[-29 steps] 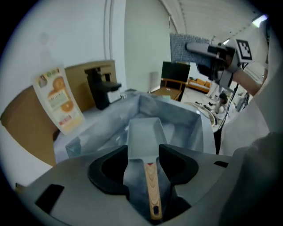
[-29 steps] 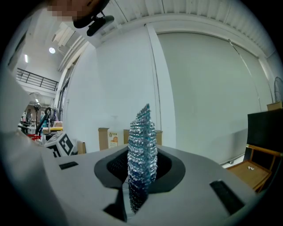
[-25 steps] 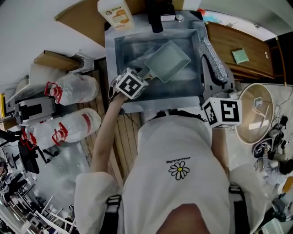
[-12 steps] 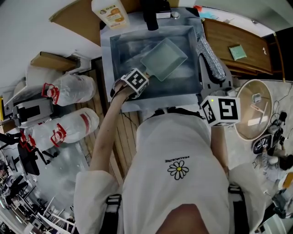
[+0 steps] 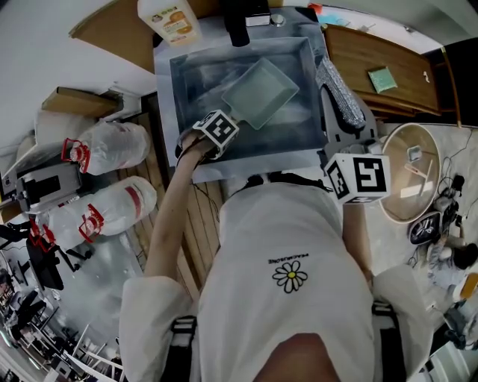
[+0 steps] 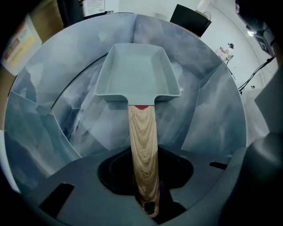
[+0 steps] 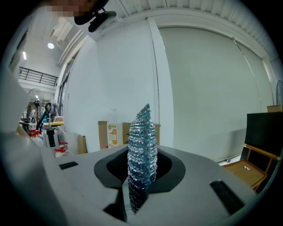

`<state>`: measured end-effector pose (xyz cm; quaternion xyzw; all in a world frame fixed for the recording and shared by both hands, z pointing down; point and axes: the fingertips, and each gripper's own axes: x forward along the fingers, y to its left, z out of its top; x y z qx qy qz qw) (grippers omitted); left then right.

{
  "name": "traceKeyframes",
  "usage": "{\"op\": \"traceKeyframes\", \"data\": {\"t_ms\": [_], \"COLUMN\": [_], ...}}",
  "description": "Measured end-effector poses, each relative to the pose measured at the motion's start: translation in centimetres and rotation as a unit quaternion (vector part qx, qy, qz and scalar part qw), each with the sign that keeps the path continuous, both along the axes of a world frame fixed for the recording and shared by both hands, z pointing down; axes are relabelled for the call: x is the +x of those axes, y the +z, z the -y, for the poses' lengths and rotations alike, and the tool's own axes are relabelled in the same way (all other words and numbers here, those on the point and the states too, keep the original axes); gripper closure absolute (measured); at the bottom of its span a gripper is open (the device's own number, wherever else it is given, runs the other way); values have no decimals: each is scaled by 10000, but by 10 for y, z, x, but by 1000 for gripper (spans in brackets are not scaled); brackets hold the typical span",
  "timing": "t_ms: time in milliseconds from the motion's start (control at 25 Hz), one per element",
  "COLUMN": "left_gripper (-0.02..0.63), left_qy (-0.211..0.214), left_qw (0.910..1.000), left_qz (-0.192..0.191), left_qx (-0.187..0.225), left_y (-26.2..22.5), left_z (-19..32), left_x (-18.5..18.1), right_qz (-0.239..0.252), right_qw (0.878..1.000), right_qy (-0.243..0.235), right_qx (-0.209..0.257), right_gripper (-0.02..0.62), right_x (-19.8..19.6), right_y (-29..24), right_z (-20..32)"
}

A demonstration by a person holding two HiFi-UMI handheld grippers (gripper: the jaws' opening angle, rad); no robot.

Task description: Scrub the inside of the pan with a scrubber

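Observation:
A pale grey-green rectangular pan (image 5: 260, 92) with a wooden handle (image 6: 142, 145) lies in the steel sink (image 5: 179, 74). My left gripper (image 5: 216, 130) points down over the sink's near left part. Its jaws have just been closing and now clamp the end of that handle (image 6: 148, 194). The pan's empty inside (image 6: 135, 70) faces the left gripper view. My right gripper (image 5: 361, 177) hangs at the sink's near right corner, shut on a glittery blue-silver mesh scrubber (image 7: 141, 154). The scrubber (image 5: 340, 93) stretches along the sink's right rim, apart from the pan.
A soap bottle (image 5: 167, 19) and a black tap (image 5: 235, 22) stand behind the sink. A wooden counter (image 5: 388, 52) with a green sponge (image 5: 382, 78) lies to the right, a round basin (image 5: 414, 171) nearer. Tied plastic bags (image 5: 112, 145) sit on the floor at left.
My left gripper has sunk into the sink onto the pan's handle. The right gripper with the scrubber has stayed where it was.

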<state>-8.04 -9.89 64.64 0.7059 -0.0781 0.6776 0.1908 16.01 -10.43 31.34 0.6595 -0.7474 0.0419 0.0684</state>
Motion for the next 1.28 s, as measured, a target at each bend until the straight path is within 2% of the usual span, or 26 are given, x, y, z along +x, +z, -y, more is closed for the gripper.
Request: {"op": "traceKeyframes", "data": {"t_ms": [320, 520, 720, 1000, 1280], "left_gripper": [492, 492, 494, 492, 492], "left_qy": [-90, -145, -216, -164, -189], "left_qw": [9999, 9996, 9980, 9982, 9990], "left_qz": [-79, -202, -474, -341, -182], "left_qx": [26, 108, 371, 472, 360], "left_y": [-4, -27, -59, -78, -87], "left_z": [1, 2, 5, -11, -29], "left_x": [3, 7, 4, -10, -33], "right_qz": [-18, -50, -33, -52, -84], "right_qw": [10000, 9999, 9999, 9990, 9981], "right_qy": [-6, -27, -51, 70, 93], "right_qx": [-97, -150, -146, -437, -601], "right_gripper": [532, 532, 532, 532, 532], "right_x": [4, 7, 6, 11, 12], "right_y": [4, 9, 9, 16, 21], "right_z": [5, 10, 13, 15, 14]}}
